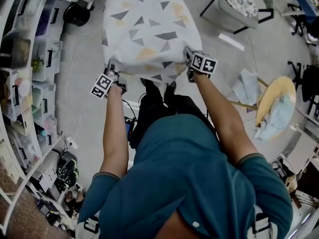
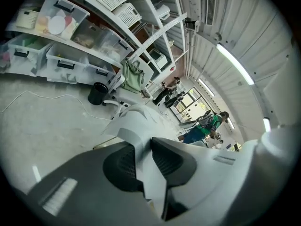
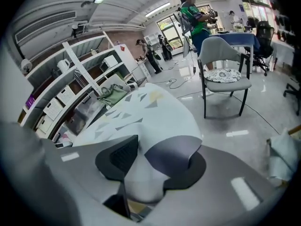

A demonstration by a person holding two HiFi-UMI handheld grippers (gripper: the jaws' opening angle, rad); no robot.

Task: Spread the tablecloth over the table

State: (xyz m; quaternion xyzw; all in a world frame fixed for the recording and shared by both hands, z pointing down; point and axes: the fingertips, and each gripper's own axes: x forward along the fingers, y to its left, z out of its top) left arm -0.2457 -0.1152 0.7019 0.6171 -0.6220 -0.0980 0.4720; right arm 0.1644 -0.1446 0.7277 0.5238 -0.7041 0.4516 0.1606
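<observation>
Head view: both arms reach forward and down. The left gripper [image 1: 113, 76] and right gripper [image 1: 191, 63] sit at the two near corners of the triangle-print tablecloth [image 1: 149, 29], which lies draped ahead. Clear bins [image 1: 47, 59] on the shelving [image 1: 9, 126] hold mixed items, too blurred to name. Left jaws pinch a thin cloth fold. Right jaws stand apart, with cloth bunched between them and lying over one pad.

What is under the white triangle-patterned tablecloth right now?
From the head view, nothing beneath shows: the white triangle-patterned tablecloth covers whatever it rests on. Grey floor shows around its edges.
</observation>
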